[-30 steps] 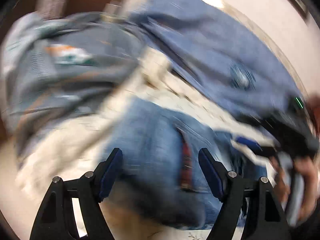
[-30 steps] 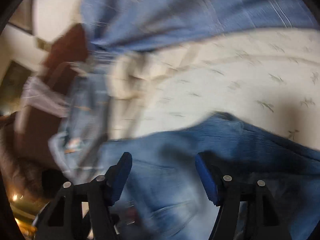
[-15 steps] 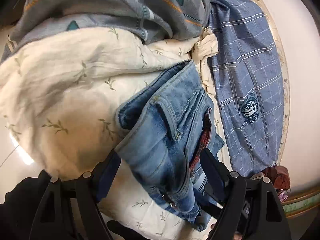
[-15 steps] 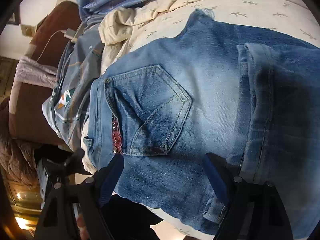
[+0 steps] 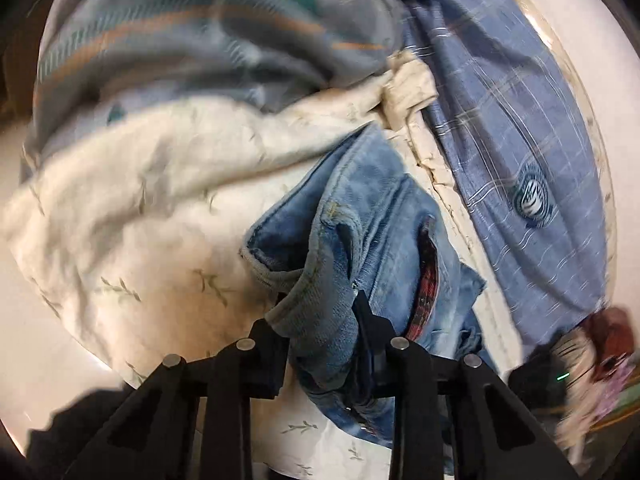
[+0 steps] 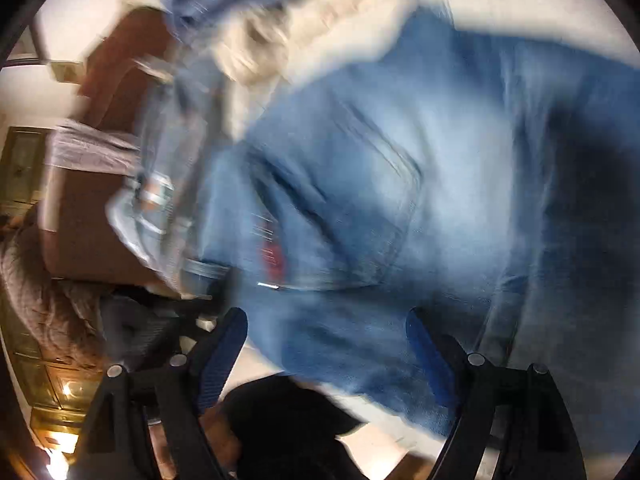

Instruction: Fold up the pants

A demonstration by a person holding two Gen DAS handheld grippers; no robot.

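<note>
Light blue jeans (image 5: 372,236) lie bunched on a cream leaf-print sheet (image 5: 132,208). My left gripper (image 5: 320,312) is shut on a fold of the jeans near the waistband, denim pinched between its fingers. In the right wrist view the jeans (image 6: 420,184) fill the frame, blurred, with a back pocket and a red tag showing. My right gripper (image 6: 326,340) is open, its blue pads (image 6: 224,352) spread wide just over the lower edge of the jeans.
A blue plaid garment with a crest (image 5: 520,128) lies to the right of the jeans. A grey striped garment (image 5: 192,40) lies behind. A brown chair (image 6: 92,216) stands at the left of the right wrist view.
My left gripper has closed on the jeans' fold; it was open half a second ago. My right gripper is moving, its view now blurred, and stays open.
</note>
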